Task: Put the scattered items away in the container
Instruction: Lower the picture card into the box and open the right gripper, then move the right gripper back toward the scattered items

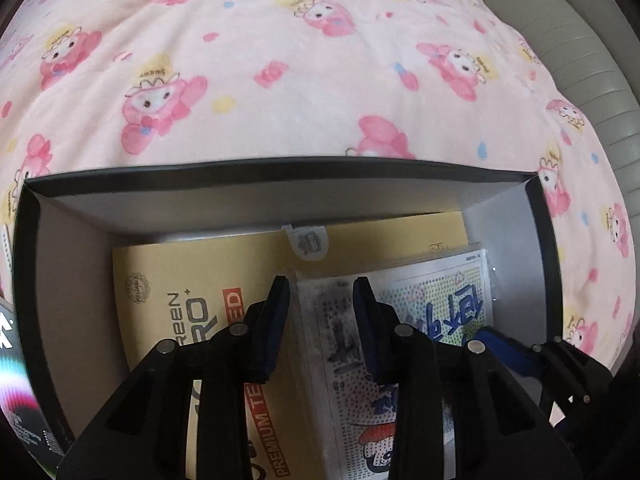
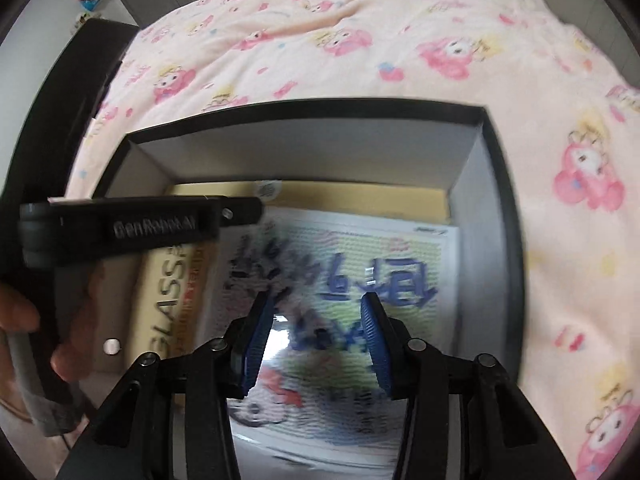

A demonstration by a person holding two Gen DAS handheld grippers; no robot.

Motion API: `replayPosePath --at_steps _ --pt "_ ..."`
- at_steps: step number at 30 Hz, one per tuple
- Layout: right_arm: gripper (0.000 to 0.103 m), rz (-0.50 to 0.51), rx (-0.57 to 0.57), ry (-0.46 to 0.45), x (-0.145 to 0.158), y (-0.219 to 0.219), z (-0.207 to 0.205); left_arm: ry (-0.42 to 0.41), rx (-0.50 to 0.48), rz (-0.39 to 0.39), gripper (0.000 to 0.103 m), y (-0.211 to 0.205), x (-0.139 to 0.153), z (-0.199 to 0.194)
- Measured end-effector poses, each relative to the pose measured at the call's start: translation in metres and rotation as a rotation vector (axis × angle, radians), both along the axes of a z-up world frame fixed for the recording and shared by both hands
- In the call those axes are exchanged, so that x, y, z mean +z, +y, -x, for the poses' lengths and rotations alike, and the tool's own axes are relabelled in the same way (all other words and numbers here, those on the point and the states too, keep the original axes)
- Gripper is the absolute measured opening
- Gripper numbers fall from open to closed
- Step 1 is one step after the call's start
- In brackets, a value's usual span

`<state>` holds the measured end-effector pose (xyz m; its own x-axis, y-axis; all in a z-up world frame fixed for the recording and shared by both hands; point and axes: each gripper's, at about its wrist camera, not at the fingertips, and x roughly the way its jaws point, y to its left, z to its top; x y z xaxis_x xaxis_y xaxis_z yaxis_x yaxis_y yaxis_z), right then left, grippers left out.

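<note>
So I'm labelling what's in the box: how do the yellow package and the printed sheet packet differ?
The yellow package is plain tan-yellow with Latin lettering; the printed sheet packet is white with dots and blue handwriting-style characters. The yellow package lies underneath; the sheet packet overlaps its right part. Both lie flat inside the black box.

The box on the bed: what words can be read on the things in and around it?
"PREMIUM TE", partly hidden: yellow packet.
"GLASS": same packet, right wrist view.
"GenRobot.AI", a bit blurred: left tool.
Blue handwriting on the dotted sheet: unreadable.
Round sticker: too small.
</note>
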<state>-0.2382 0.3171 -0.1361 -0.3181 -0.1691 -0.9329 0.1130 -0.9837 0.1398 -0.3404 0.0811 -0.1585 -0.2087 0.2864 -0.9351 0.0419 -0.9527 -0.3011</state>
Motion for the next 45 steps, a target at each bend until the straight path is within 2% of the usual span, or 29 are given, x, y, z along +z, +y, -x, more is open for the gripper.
replayPosePath --at_steps 3,8,13,14,17,18,21,22,26,29,32,37,45 --pt "0.041 0.057 -0.017 -0.044 -0.006 0.003 -0.005 -0.018 -0.028 0.002 0.033 0.013 -0.01 0.003" --pt "0.041 0.116 -0.064 -0.033 0.005 0.014 -0.026 0.005 -0.002 -0.039 0.033 0.005 0.008 -0.025" --pt "0.042 0.07 -0.156 0.131 0.044 0.019 -0.069 0.192 -0.031 -0.006 0.036 0.012 0.062 -0.089" --pt "0.043 0.049 -0.18 0.189 0.055 0.019 -0.087 0.228 -0.033 -0.002 0.038 0.007 0.073 -0.107" --pt "0.045 0.047 -0.216 0.289 0.073 0.013 -0.13 0.332 -0.02 0.016 0.045 0.02 0.095 -0.153" --pt "0.046 0.056 -0.222 0.312 0.077 0.01 -0.146 0.35 -0.022 0.013 0.046 0.025 0.094 -0.154" --pt "0.047 0.057 -0.229 0.348 0.087 -0.001 -0.184 0.418 -0.007 0.051 0.046 0.025 0.116 -0.204" --pt "0.047 0.059 -0.221 0.357 0.089 -0.005 -0.193 0.425 -0.004 0.057 0.046 0.021 0.118 -0.217" --pt "0.048 0.082 -0.181 0.362 0.091 -0.026 -0.212 0.398 -0.011 -0.014 0.05 0.008 0.122 -0.246" --pt "0.048 0.081 -0.163 0.376 0.095 -0.046 -0.227 0.419 0.001 0.001 0.05 -0.005 0.13 -0.267" --pt "0.048 0.103 -0.138 0.389 0.101 -0.058 -0.238 0.421 0.016 -0.016 0.05 -0.021 0.139 -0.285" --pt "0.048 0.15 -0.052 0.391 0.105 -0.087 -0.246 0.446 0.039 0.029 0.049 -0.041 0.147 -0.305" --pt "0.045 0.22 0.108 0.347 0.097 -0.159 -0.243 0.429 0.143 0.042 0.049 -0.099 0.138 -0.334"
